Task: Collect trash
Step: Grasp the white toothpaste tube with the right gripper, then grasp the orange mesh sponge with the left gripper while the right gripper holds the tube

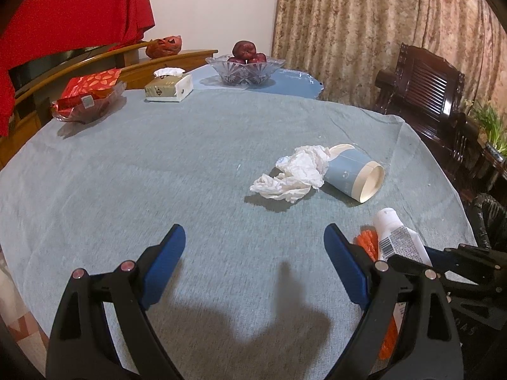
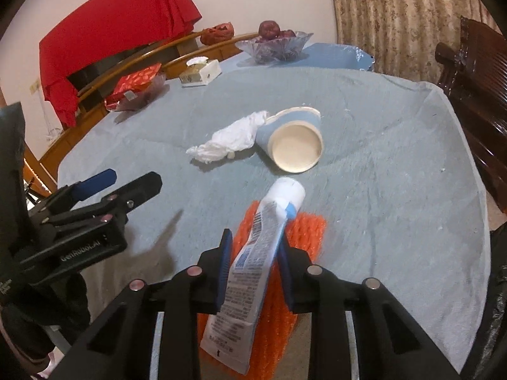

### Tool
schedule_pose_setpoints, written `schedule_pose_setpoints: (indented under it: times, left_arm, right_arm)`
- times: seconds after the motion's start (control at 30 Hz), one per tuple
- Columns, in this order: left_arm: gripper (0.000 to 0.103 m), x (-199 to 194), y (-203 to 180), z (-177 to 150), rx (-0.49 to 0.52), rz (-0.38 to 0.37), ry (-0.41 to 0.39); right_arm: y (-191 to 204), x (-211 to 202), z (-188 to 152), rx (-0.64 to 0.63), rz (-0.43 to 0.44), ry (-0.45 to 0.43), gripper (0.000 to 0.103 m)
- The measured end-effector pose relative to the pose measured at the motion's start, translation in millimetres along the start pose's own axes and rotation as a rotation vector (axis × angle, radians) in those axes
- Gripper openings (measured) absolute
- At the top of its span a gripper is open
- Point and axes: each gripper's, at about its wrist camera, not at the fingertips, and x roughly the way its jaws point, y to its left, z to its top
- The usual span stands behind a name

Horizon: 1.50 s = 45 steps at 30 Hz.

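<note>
My right gripper (image 2: 255,247) is shut on a white and blue tube (image 2: 253,253), cap end pointing away, over an orange bubble-wrap piece (image 2: 309,231) on the table. The tube (image 1: 396,237) and the orange piece (image 1: 367,242) also show at the lower right of the left wrist view. A crumpled white tissue (image 1: 294,174) (image 2: 228,141) lies mid-table against a tipped blue paper cup (image 1: 355,175) (image 2: 294,142). My left gripper (image 1: 255,240) stands open over bare cloth, left of the tube; it (image 2: 111,183) appears at the left of the right wrist view.
A grey-blue cloth (image 1: 158,164) covers the round table. At its far side stand a tissue box (image 1: 169,85), a glass bowl of apples (image 1: 245,66) and a dish with a red packet (image 1: 88,101). A dark wooden chair (image 1: 427,95) and a black bag (image 1: 488,218) are to the right.
</note>
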Motion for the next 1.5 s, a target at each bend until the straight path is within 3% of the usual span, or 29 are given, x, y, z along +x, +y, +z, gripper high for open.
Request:
schedule_pose_setpoints:
  times: [0.03,0.07,0.23,0.53,1.07,1.37,1.47,1.5]
  left_arm:
    - [0.087,1,-1,0,0.001,0.0,0.002]
    - [0.087,0,-1,0,0.001,0.0,0.002]
    - [0.087,-3,-5,0,0.002,-0.007,-0.001]
    - [0.087,-7,-28,1,0.019,-0.046,-0.004]
    - [0.082,11,-94,-15,0.088,-0.131,0.061]
    - [0.069,31,-109,-25,0.089,-0.158,0.151]
    - [0.063,33,-112,-30,0.067,-0.171,0.17]
    - [0.057,33,-114,-30,0.063,-0.176,0.172]
  right_arm:
    - [1,1,0,-0.001,0.003,0.003,0.016]
    - [0,3,0,-0.002,0.013,0.014,0.012]
    - [-3,0,1,0.022,0.056,0.011,0.002]
    - [-17,-31,10,0.077,0.103,-0.069,0.002]
    - [-78,-69,-11,0.161,-0.034,-0.103,0.002]
    - [-93,-77,-19,0.179,-0.047,-0.113,0.002]
    - [-95,-79,-21,0.18,-0.05,-0.116,0.002]
    - [-96,-80,-21,0.181,-0.05,-0.117,0.002]
